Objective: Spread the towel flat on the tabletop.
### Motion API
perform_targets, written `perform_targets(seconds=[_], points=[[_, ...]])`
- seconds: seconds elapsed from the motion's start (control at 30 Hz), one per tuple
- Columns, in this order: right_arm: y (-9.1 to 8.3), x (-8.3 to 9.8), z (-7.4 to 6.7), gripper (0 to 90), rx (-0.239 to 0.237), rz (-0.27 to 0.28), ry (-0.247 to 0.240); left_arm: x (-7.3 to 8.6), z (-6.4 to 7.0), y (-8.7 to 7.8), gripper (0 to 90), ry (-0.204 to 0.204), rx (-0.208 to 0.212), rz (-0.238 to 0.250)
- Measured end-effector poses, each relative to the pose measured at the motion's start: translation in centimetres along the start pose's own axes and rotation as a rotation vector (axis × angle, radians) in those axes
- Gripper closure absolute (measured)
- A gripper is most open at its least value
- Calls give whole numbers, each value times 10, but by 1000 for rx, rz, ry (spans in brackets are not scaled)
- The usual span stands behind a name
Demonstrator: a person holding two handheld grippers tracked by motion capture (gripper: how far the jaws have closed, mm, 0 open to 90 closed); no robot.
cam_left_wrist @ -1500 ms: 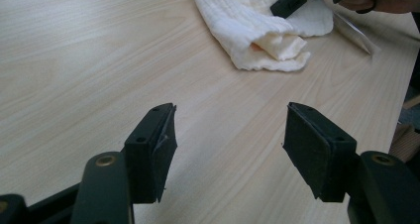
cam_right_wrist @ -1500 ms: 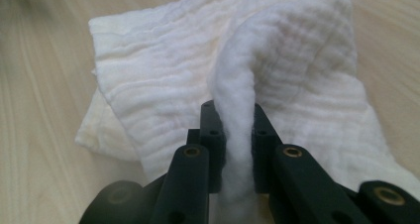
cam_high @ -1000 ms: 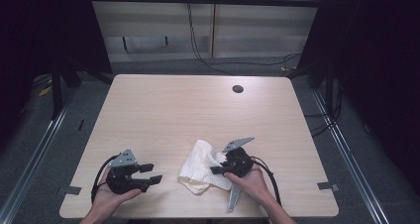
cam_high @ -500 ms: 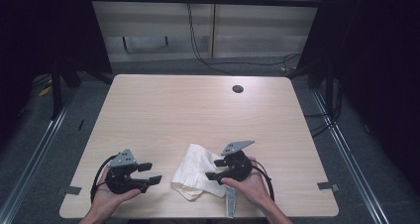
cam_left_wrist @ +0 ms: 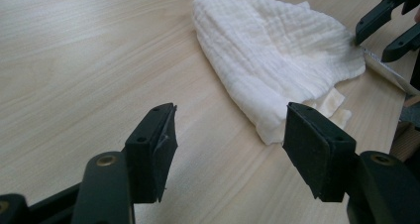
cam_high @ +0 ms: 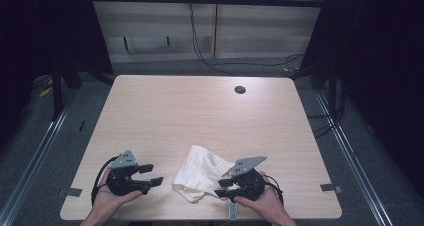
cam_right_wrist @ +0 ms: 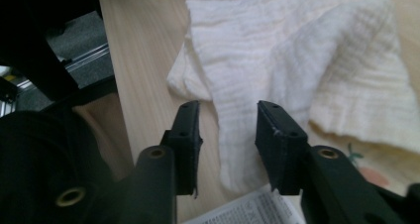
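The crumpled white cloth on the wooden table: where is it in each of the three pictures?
High view: crumpled white cloth at the near edge, between both grippers.
Left gripper view: upper right, beyond the jaws.
Right gripper view: across the top, past the jaws.
Shared landmark: the printed paper slip beside it.

One white cloth (cam_high: 201,171), one printed paper sheet (cam_high: 231,209), two tongs: left (cam_high: 151,175), right (cam_high: 223,188)

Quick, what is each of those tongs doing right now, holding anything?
Left tongs: open, holding nothing.
Right tongs: open, just been closing above the white cloth, not gripping it.
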State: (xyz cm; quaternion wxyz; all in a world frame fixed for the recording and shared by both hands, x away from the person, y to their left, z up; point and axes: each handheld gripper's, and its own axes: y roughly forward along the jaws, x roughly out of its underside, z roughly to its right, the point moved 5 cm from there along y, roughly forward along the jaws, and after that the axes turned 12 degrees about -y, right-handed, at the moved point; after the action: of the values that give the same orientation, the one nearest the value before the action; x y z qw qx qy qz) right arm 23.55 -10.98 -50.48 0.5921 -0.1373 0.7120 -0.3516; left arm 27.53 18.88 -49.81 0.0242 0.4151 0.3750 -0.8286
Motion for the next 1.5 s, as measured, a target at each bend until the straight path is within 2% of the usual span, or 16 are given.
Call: perform_targets(seconds=[0.13, 0.23, 0.33, 0.5, 0.57, 0.7, 0.73, 0.83, 0.93, 1.03, 1.07, 1.1, 1.27, 1.3, 1.47, 1.5], points=[[12, 9, 0, 643, 3, -46, -34, 0, 0, -1, 371, -5, -4, 1], [19, 14, 0, 602, 20, -88, -52, 0, -1, -3, 372, -1, -4, 9], [21, 16, 0, 606, 26, -93, -78, 0, -1, -4, 371, -4, -1, 9], [22, 17, -3, 698, 73, -97, -151, 1, 0, -3, 371, 2, 0, 4], [21, 17, 0, 820, 87, -107, -138, 1, 1, -2, 370, -2, 1, 6], [21, 17, 2, 866, 89, -106, -122, 1, 1, -3, 370, 0, 0, 2], [20, 16, 3, 877, 83, -108, -99, 0, 0, -3, 370, 0, -5, 3], [12, 9, 5, 880, 50, -32, -41, 0, 0, -3, 370, 1, -7, 1], [2, 3, 9, 881, 70, 10, -28, 1, 0, -2, 370, -1, -4, 4], [-20, -10, 17, 882, 107, 86, -4, 0, 2, -2, 371, 11, -11, 7], [-20, -10, 17, 882, 107, 86, -4, 0, 2, -2, 371, 11, -11, 7], [-30, -17, 19, 881, 117, 122, 0, -1, 6, -1, 371, 12, 3, 17], [-45, -27, 28, 882, 152, 151, 1, -2, 14, 2, 428, 44, 23, 7], [-53, -29, 34, 882, 171, 165, 13, -3, 17, 3, 441, 45, 41, 4], [-68, -27, 47, 882, 215, 190, 41, -7, 22, 4, 487, 60, 52, 10], [-76, -23, 52, 882, 233, 197, 61, -8, 25, 4, 489, 70, 60, 7]])
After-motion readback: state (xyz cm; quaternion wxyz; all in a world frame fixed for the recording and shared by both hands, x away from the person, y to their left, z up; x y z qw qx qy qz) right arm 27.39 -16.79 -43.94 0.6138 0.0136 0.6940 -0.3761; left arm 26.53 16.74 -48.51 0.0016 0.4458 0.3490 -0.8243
